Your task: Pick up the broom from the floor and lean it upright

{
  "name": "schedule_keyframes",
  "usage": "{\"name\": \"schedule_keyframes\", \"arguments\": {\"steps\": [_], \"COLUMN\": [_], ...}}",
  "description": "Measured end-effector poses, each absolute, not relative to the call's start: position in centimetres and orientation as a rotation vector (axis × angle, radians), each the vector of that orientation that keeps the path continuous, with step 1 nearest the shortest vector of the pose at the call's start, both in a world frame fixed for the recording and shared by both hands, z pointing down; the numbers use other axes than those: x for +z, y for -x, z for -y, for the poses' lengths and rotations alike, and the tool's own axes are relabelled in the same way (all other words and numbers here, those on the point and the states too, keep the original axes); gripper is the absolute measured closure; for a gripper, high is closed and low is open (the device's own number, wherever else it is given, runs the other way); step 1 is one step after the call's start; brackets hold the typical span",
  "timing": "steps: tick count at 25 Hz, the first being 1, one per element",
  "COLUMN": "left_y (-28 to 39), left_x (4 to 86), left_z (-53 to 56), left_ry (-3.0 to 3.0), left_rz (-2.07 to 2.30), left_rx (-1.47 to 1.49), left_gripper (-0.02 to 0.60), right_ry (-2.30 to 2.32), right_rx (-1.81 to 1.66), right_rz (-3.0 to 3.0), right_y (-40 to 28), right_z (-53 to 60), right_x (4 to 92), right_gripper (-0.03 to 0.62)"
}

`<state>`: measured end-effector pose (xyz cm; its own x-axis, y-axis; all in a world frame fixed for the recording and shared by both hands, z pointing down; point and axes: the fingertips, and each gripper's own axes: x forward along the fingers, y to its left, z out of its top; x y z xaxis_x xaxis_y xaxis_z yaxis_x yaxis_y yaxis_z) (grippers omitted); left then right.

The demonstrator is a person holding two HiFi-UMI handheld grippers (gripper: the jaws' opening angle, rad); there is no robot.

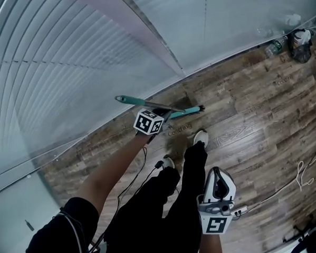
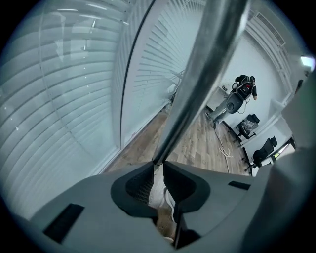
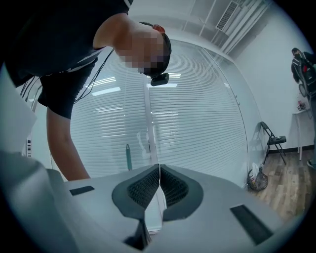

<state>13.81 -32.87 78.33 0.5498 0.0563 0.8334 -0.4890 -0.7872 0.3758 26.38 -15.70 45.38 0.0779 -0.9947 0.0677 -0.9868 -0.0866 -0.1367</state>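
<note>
The broom (image 1: pixel 143 102) is off the wooden floor by the glass wall, with a teal grip end at the left and a teal head (image 1: pixel 190 111) at the right. My left gripper (image 1: pixel 166 114) is shut on its grey metal handle near the head. In the left gripper view the handle (image 2: pixel 197 84) runs up and away from between the pads (image 2: pixel 159 163). My right gripper (image 1: pixel 220 171) hangs shut and empty beside the person's right leg, away from the broom. In the right gripper view its jaws (image 3: pixel 159 170) meet, and the broom's teal end (image 3: pixel 128 155) shows beyond them.
A glass wall with blinds (image 1: pixel 72 55) runs along the floor's far side. Bottles and a dark bag (image 1: pixel 299 43) sit at the top right, and a white cable (image 1: pixel 303 176) lies at the right. The person's shoes (image 1: pixel 200 136) stand just below the broom. A folding chair (image 3: pixel 274 141) stands by the wall.
</note>
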Motion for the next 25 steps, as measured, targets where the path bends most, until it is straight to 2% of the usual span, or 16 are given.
{"name": "schedule_keyframes", "arguments": {"steps": [7, 8, 12, 17, 18, 19, 20, 25], "left_y": [-15.0, -15.4, -17.1, -17.8, -17.8, -17.7, -17.4, -13.8], "left_x": [82.2, 82.3, 82.6, 81.9, 81.5, 81.3, 81.2, 81.5], "left_z": [38.7, 39.4, 41.2, 40.1, 39.8, 39.5, 39.1, 37.1], "left_ry": [-2.252, -2.266, -2.279, -2.262, -2.278, -2.294, -2.302, -2.239], "left_rz": [0.411, 0.425, 0.468, 0.517, 0.509, 0.500, 0.496, 0.547], "left_rx": [1.306, 1.299, 1.227, 1.095, 1.078, 1.067, 1.061, 1.042], "left_gripper": [0.531, 0.559, 0.560, 0.558, 0.558, 0.558, 0.557, 0.546], "right_ry": [2.346, 2.356, 2.337, 2.162, 2.129, 2.086, 2.042, 1.960], "right_rx": [-0.347, -0.361, -0.369, -0.269, -0.316, -0.373, -0.415, -0.395], "right_rz": [-2.022, -2.015, -2.054, -2.304, -2.247, -2.177, -2.122, -2.195], "right_y": [-26.6, -26.6, -27.0, -31.2, -32.4, -33.3, -33.7, -31.1], "right_z": [14.3, 13.8, 13.3, 22.4, 25.1, 27.4, 29.5, 32.8], "right_x": [50.3, 50.8, 54.1, 61.4, 61.9, 62.1, 62.2, 60.3], "right_gripper": [0.574, 0.574, 0.574, 0.571, 0.554, 0.458, 0.428, 0.425]}}
